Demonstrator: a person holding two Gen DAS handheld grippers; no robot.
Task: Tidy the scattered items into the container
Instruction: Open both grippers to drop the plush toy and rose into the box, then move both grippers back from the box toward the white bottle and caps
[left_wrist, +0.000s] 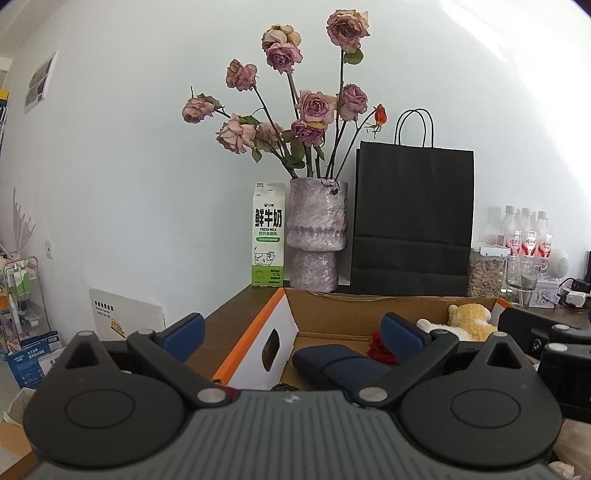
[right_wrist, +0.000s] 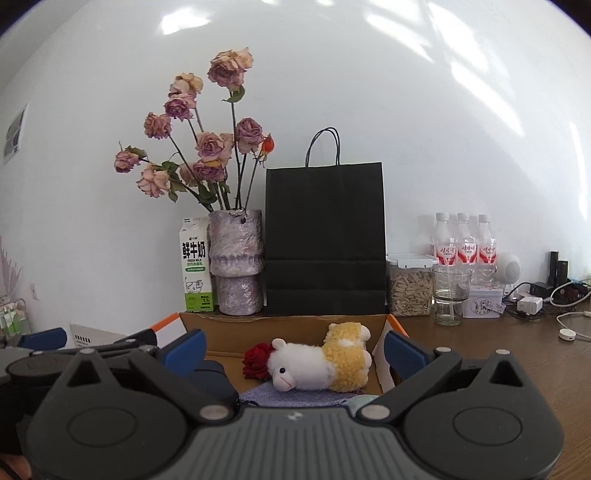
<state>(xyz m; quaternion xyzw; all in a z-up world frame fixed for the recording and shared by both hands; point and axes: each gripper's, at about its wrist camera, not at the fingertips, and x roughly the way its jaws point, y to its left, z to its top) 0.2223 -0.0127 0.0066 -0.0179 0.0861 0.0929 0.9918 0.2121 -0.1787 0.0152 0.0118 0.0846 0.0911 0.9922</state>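
Observation:
An open cardboard box (right_wrist: 288, 326) with orange-edged flaps stands on the brown table; it also shows in the left wrist view (left_wrist: 332, 314). Inside lie a white and yellow plush sheep (right_wrist: 321, 363), a red fabric rose (right_wrist: 256, 360), a dark blue case (left_wrist: 336, 363) and a bluish cloth (right_wrist: 291, 397). The sheep (left_wrist: 467, 319) and rose (left_wrist: 380, 347) also show in the left wrist view. My left gripper (left_wrist: 291, 332) is open and empty above the box's left flap. My right gripper (right_wrist: 293, 349) is open and empty, held just before the box.
Behind the box stand a milk carton (right_wrist: 195, 264), a vase of dried roses (right_wrist: 236, 262) and a black paper bag (right_wrist: 325, 240). To the right are a jar of seeds (right_wrist: 410, 286), a glass (right_wrist: 450, 293), several bottles (right_wrist: 463, 242), chargers and cables (right_wrist: 535, 301).

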